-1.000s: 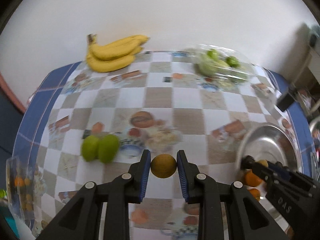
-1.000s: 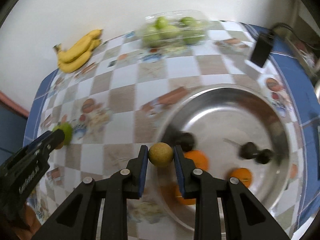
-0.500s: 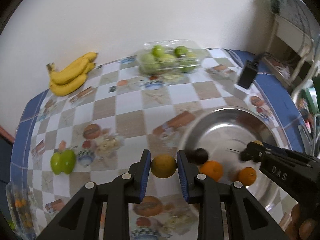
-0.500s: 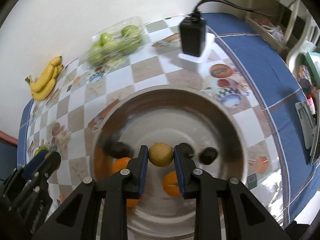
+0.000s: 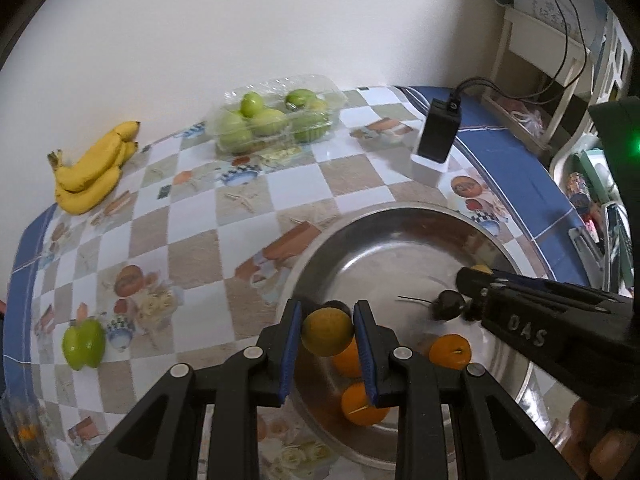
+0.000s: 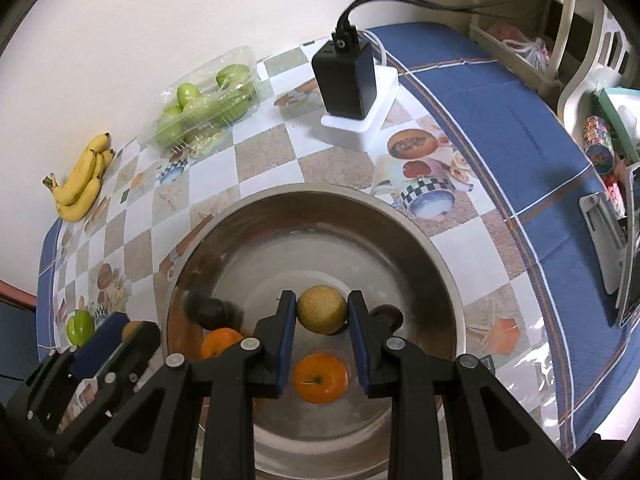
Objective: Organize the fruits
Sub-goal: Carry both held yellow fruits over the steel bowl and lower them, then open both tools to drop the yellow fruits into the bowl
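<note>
Fruit rides in both claws: the left gripper [image 5: 327, 336] clamps a yellowish fruit [image 5: 327, 331] over the bowl's [image 5: 400, 216] rim, the right gripper [image 6: 321, 316] pinches a tan fruit [image 6: 321, 309] above its middle, likely for dropping beside the oranges [image 6: 320, 378].

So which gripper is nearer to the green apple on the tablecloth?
Left. The left gripper, shut on a yellow fruit, is at the bowl's near-apple rim; the green apple lies further left. The right gripper is over the bowl's middle.
</note>
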The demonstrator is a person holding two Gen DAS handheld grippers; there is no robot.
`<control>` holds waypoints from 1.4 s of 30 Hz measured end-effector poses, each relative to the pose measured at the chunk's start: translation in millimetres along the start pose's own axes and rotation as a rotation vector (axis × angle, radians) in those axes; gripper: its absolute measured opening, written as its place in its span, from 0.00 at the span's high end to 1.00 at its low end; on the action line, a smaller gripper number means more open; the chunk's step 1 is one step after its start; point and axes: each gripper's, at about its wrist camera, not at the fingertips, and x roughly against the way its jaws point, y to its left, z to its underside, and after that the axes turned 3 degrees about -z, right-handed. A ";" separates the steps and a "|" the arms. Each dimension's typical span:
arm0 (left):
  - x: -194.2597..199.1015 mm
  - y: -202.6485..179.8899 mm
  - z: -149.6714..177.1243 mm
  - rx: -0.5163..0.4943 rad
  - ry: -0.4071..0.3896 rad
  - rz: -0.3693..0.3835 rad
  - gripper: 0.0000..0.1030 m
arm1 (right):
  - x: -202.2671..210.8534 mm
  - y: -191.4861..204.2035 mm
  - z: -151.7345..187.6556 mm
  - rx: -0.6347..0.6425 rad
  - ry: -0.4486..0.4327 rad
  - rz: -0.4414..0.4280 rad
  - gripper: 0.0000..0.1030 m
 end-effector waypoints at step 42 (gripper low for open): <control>-43.5 12.4 4.4 0.080 0.062 0.049 0.53 | -38.9 16.8 -2.0 0.043 0.031 -0.048 0.67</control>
